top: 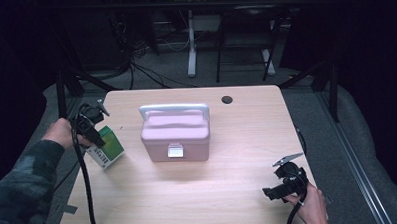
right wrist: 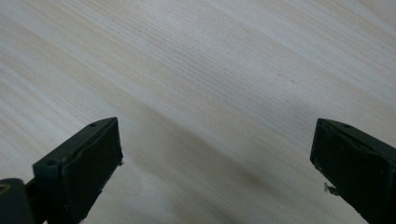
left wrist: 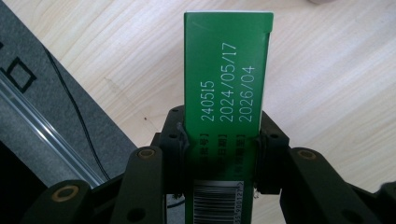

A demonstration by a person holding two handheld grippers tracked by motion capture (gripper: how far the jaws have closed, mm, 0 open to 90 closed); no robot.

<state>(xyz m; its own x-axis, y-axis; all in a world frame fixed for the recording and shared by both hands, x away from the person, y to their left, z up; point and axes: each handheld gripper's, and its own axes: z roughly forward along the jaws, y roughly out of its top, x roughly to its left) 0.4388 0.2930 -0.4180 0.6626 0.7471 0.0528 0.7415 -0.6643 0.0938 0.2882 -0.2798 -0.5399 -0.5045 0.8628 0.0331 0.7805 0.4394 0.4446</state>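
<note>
The left gripper [left wrist: 223,140] clamps a green carton [left wrist: 224,93] over the table's [top: 229,191] left edge, apparently lifted, just left of the pink lidded box [top: 175,133]. The right gripper [right wrist: 217,158] hangs wide apart, holding nothing, at the near right corner.

Green cardboard carton [left wrist: 224,84] with white printed dates and a black-and-white barcode, pale pink plastic lidded box [top: 175,134] with white handle and latch, light wood-grain tabletop [top: 229,191], black gripper jaws
</note>
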